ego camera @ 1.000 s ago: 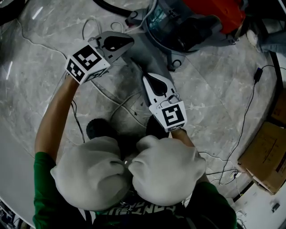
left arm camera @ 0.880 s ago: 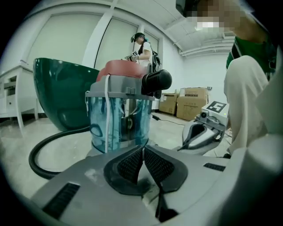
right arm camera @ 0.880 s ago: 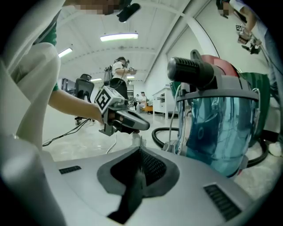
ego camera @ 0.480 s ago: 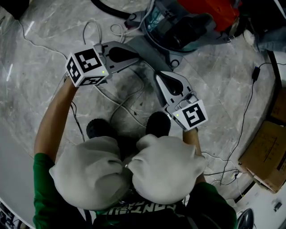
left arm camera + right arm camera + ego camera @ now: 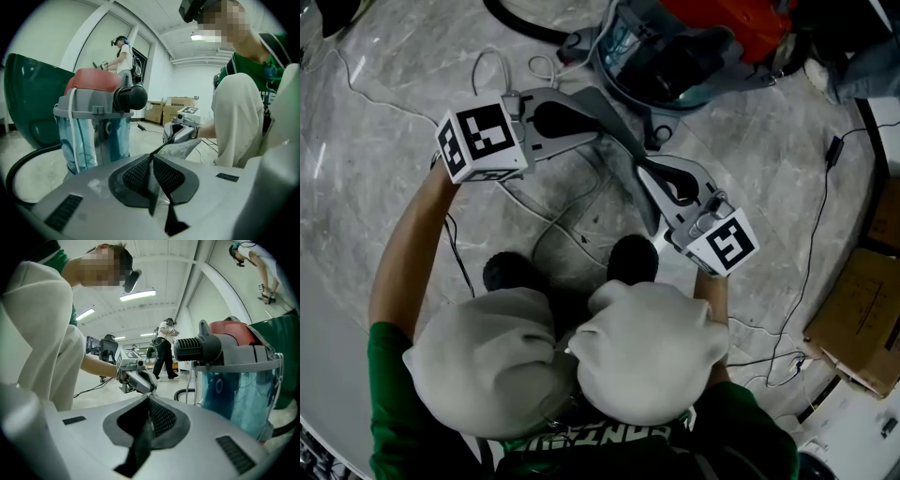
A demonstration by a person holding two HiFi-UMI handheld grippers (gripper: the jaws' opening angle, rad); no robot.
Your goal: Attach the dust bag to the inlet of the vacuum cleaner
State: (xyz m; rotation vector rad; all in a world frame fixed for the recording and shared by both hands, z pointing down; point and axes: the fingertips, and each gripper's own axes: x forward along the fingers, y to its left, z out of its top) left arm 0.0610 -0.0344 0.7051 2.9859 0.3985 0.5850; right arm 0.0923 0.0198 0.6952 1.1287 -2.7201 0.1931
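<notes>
A grey fabric dust bag [image 5: 616, 129] hangs stretched between my two grippers above the marble floor. My left gripper [image 5: 595, 124] is shut on its left edge, and the cloth shows pinched between the jaws [image 5: 152, 176]. My right gripper [image 5: 643, 170] is shut on the other edge [image 5: 146, 420]. The vacuum cleaner [image 5: 675, 52] stands just beyond them, with a red lid, a translucent blue canister [image 5: 91, 136] and a black inlet stub [image 5: 134, 97] on its side; in the right gripper view the inlet [image 5: 197, 348] points left. The bag hangs apart from the inlet.
White cables [image 5: 553, 211] trail over the floor under the grippers, and a black hose [image 5: 520, 21] curves behind the vacuum. A cardboard box [image 5: 862, 323] sits at the right. A green bin [image 5: 33, 101] stands behind the vacuum. Another person [image 5: 164, 348] stands far off.
The right gripper has swung to the right and risen, pulling the bag out wider. The left gripper has lifted a little, still gripping its edge.
</notes>
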